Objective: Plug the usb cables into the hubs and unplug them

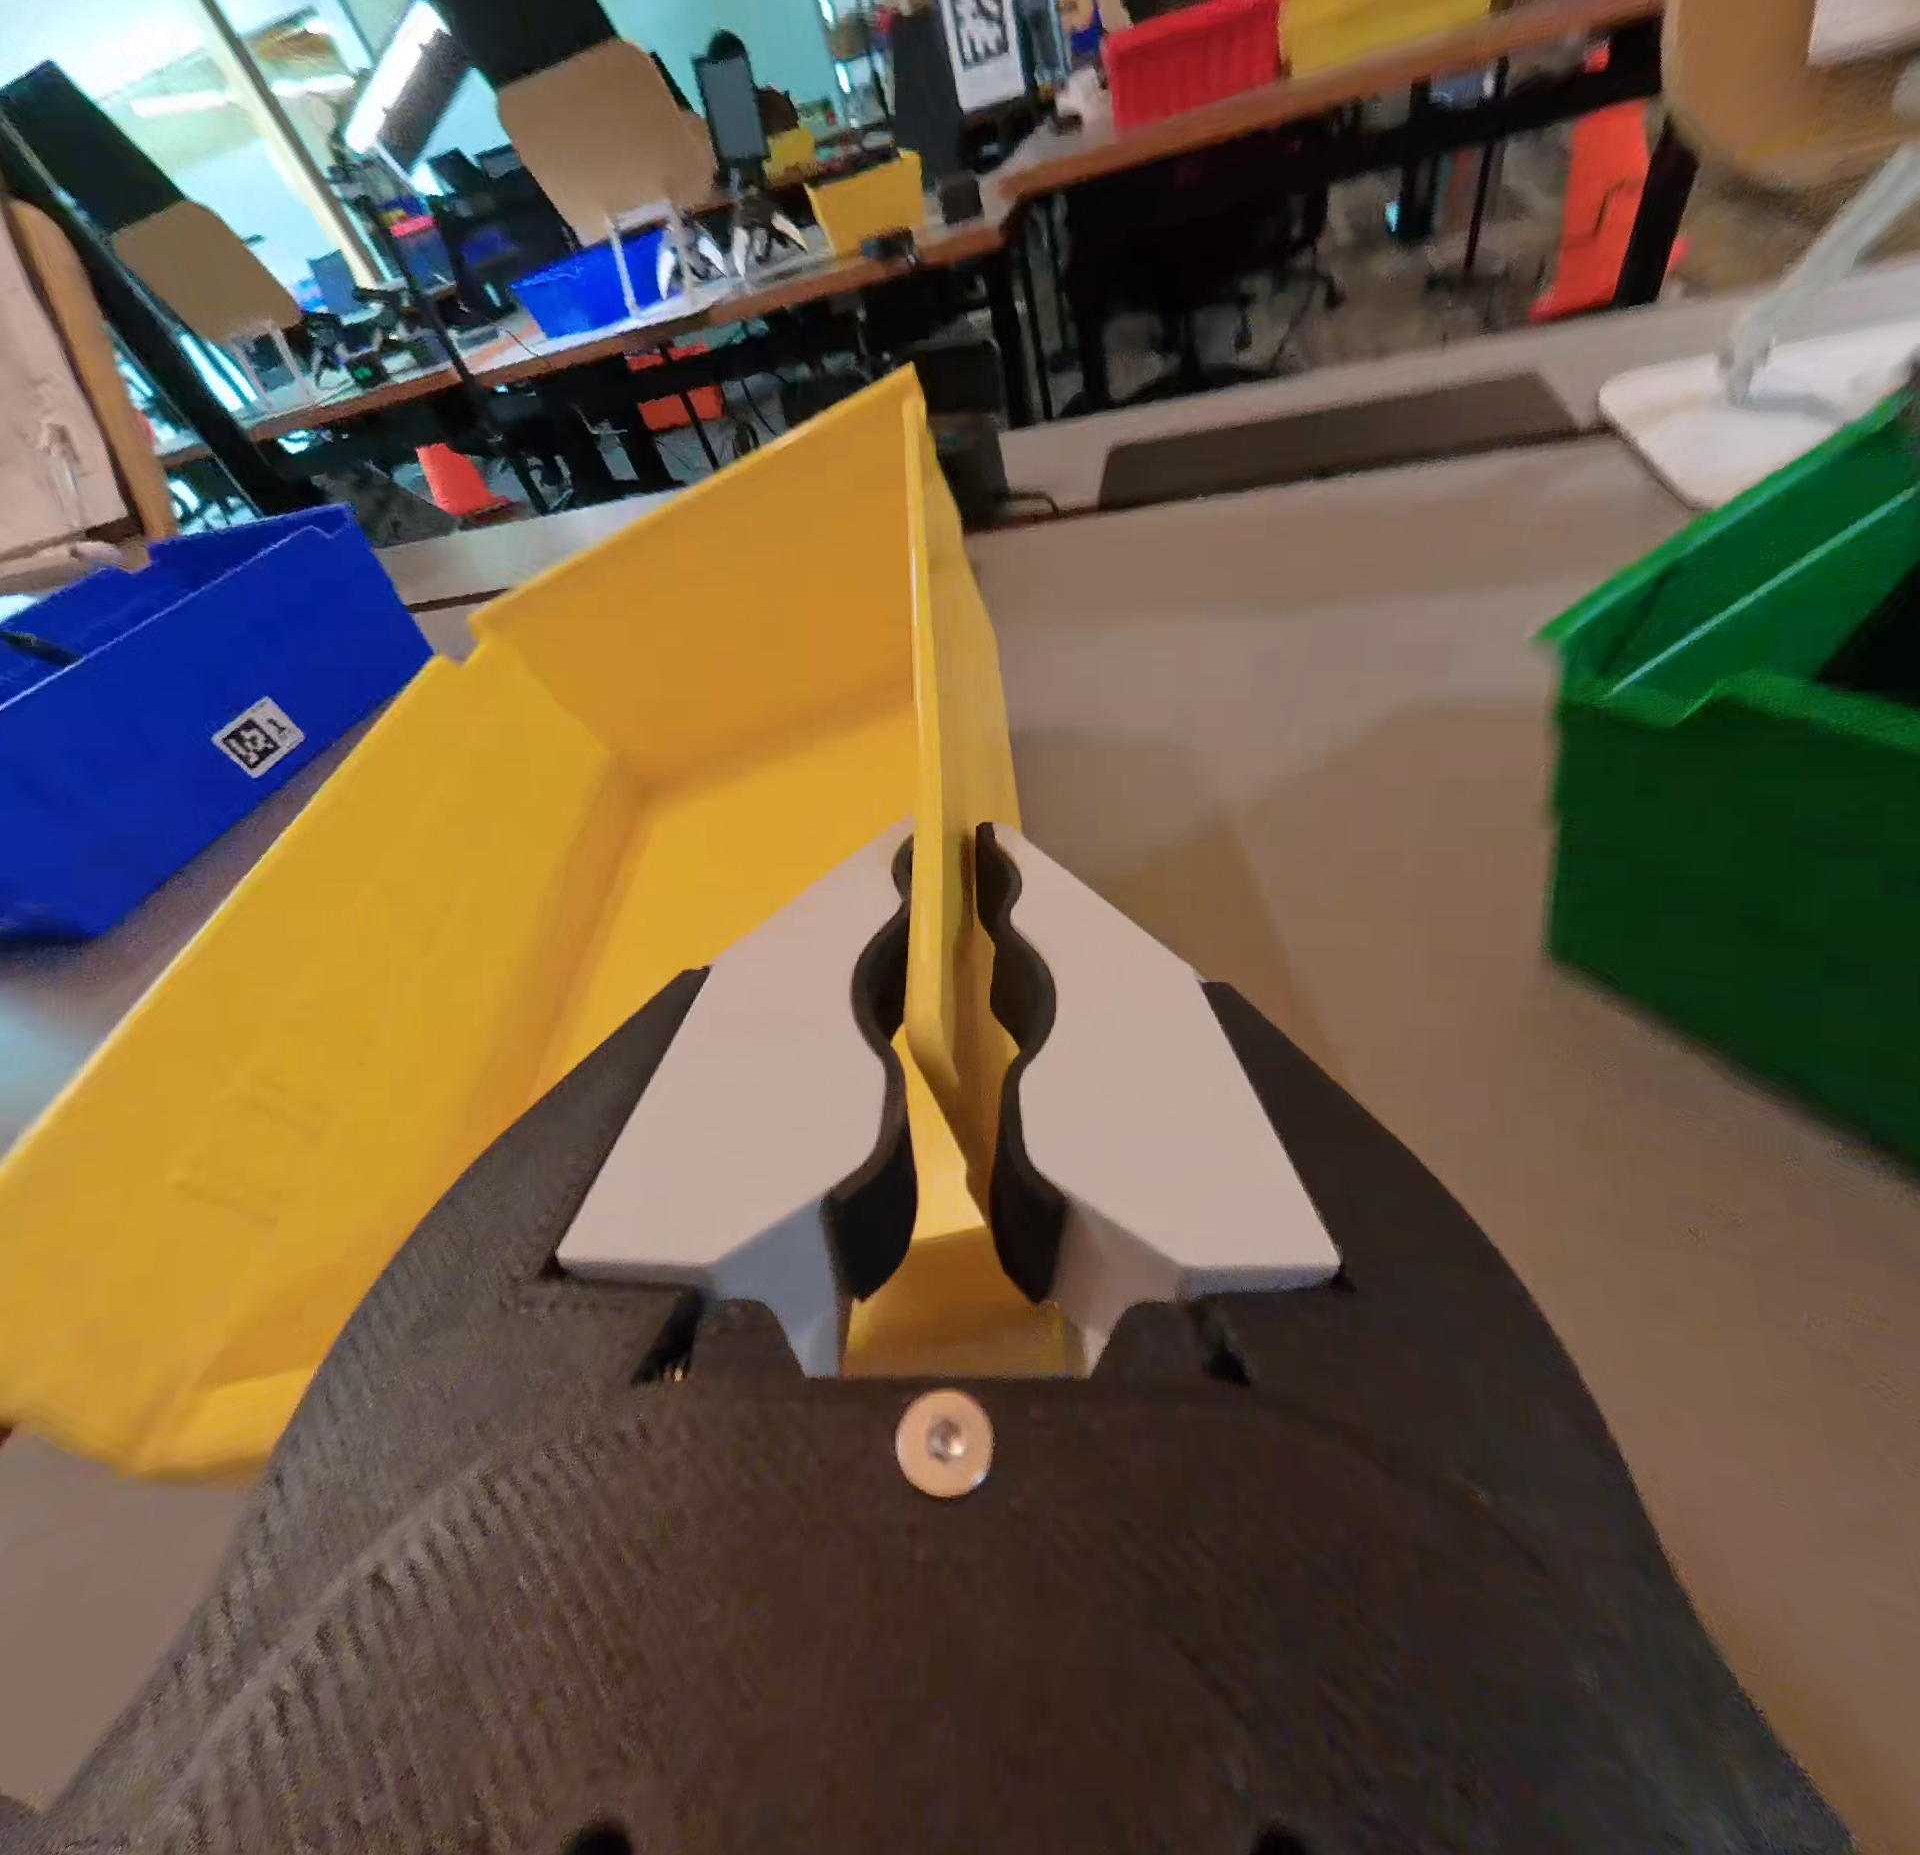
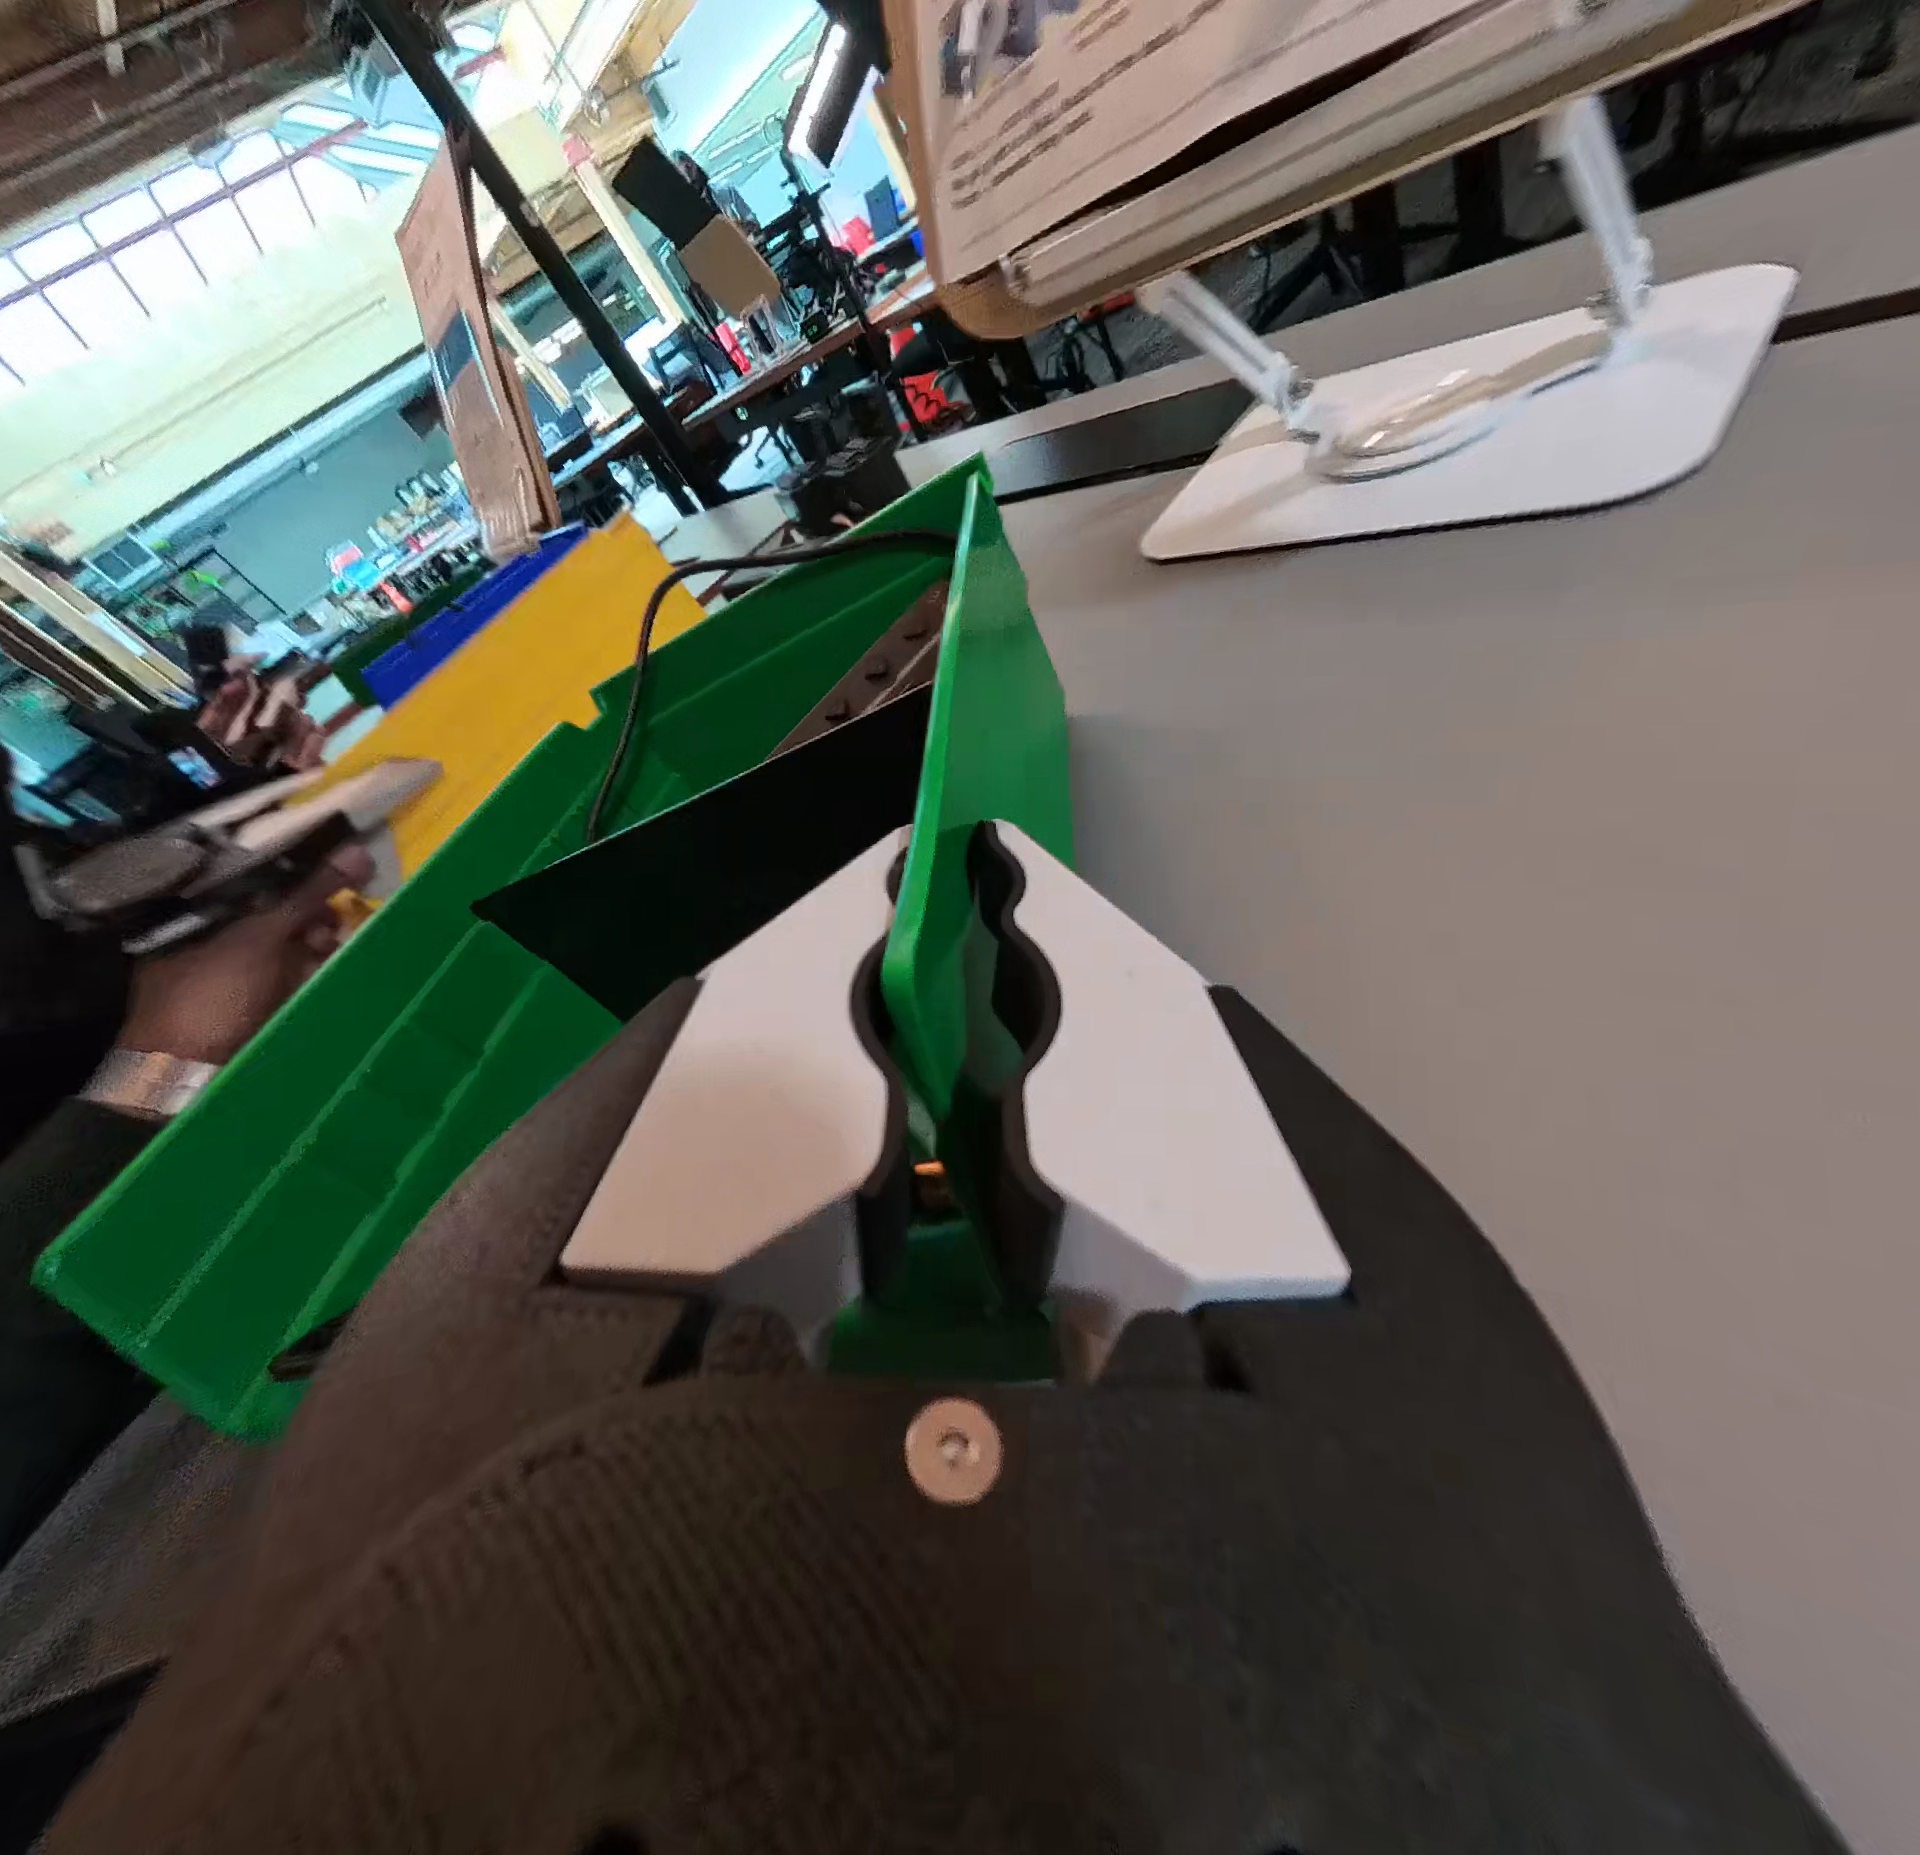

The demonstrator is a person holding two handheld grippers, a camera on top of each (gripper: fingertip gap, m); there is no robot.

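**Right wrist view: both tools clenched on bin walls**

The right tool (image 2: 940, 1057) gripped the green bin (image 2: 343, 1161) by its thin wall; inside lay a thin black cable (image 2: 630, 704) and a flat dark slab, likely a hub; light, stiff pieces, the plug best pinched by its body. The left tool (image 1: 951, 1036) clenched the yellow bin (image 1: 436, 974) wall on the tabletop (image 1: 1299, 766); it looked bare.

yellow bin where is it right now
In the left wrist view the yellow bin sits centre-left on the grey table, its right wall clamped by the left gripper, between the blue bin and green bin.
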